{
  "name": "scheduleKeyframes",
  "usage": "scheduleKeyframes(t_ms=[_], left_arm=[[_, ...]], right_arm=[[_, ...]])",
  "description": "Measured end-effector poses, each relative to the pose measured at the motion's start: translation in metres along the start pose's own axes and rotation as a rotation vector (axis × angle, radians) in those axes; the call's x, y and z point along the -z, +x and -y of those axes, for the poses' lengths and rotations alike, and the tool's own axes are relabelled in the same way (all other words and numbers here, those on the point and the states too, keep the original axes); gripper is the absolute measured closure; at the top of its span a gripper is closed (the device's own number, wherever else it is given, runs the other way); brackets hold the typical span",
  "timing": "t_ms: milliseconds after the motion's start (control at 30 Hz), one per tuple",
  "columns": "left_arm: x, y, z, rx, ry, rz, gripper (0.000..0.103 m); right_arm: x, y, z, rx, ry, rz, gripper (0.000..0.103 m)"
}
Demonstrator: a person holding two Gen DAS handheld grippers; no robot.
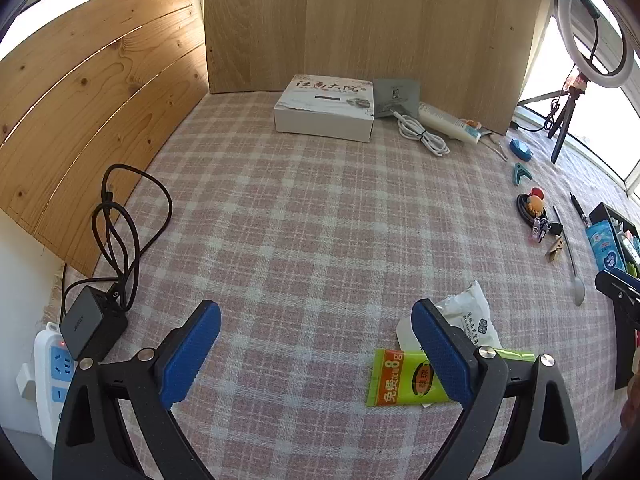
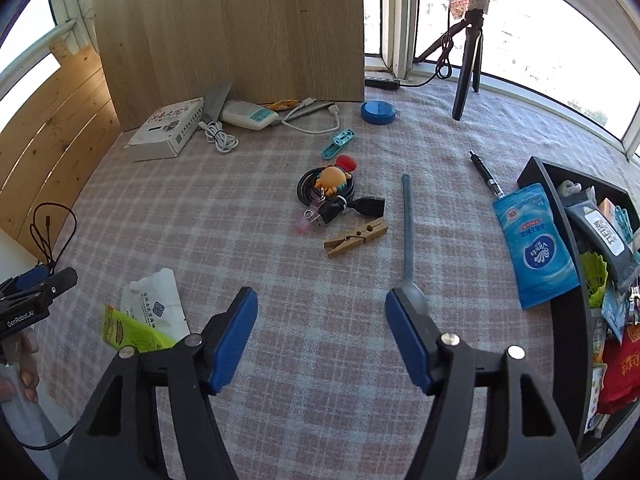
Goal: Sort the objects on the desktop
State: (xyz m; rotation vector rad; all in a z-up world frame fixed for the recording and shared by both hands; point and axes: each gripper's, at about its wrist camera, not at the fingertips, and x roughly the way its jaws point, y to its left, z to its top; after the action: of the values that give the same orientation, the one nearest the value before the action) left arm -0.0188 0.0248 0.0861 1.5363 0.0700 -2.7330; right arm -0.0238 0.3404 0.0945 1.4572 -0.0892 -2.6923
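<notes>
My left gripper [image 1: 316, 344] is open and empty above the checked cloth; a green sachet [image 1: 404, 378] and a white packet [image 1: 472, 316] lie by its right finger. My right gripper [image 2: 322, 332] is open and empty; a grey spoon [image 2: 410, 240] lies with its bowl at the right fingertip. Ahead lie a wooden clothespin [image 2: 356, 237], a black cable with an orange toy [image 2: 328, 190], a teal clip [image 2: 338, 143], a blue tape measure [image 2: 378, 112] and a pen [image 2: 486, 174]. A blue wipes pack [image 2: 534, 246] leans on a black tray [image 2: 538, 168] full of packets at the right.
A white box [image 1: 326, 108], white cable [image 1: 422, 132] and a tube [image 1: 448, 122] lie at the back by a wood panel [image 1: 360, 20]. A black charger [image 1: 92, 326] on a power strip [image 1: 50, 364] sits at the left edge. A ring-light tripod [image 2: 468, 60] stands back right.
</notes>
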Motion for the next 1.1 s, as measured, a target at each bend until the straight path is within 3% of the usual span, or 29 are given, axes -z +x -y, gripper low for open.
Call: scheduleKeyframes(t_ms=[267, 433, 567, 633, 733, 933, 1100], left_arm=[[-0.077, -0.016, -0.005, -0.032, 0.024, 0.053, 0.016], [-0.125, -0.001, -0.015, -0.014, 0.017, 0.046, 0.018], [-0.159, 0.028, -0.018, -0.010, 0.034, 0.016, 0.022], [-0.172, 0.047, -0.020, 0.019, 0.037, -0.016, 0.024], [-0.186, 0.078, -0.020, 0.007, 0.063, -0.048, 0.041], [-0.203, 0.133, -0.033, 0.044, 0.042, -0.116, 0.045], [-0.214, 0.160, -0.044, 0.082, -0.021, -0.152, 0.046]], right_arm=[[-0.092, -0.024, -0.038, -0.078, -0.090, 0.069, 0.039], [-0.144, -0.008, -0.083, -0.124, -0.164, 0.055, 0.039], [-0.178, 0.027, -0.118, -0.164, -0.189, 0.004, 0.040], [-0.193, 0.052, -0.133, -0.183, -0.190, -0.034, 0.046], [-0.214, 0.094, -0.150, -0.221, -0.155, -0.110, 0.057], [-0.240, 0.175, -0.163, -0.271, -0.035, -0.238, 0.064], [-0.245, 0.210, -0.174, -0.292, -0.001, -0.292, 0.066]])
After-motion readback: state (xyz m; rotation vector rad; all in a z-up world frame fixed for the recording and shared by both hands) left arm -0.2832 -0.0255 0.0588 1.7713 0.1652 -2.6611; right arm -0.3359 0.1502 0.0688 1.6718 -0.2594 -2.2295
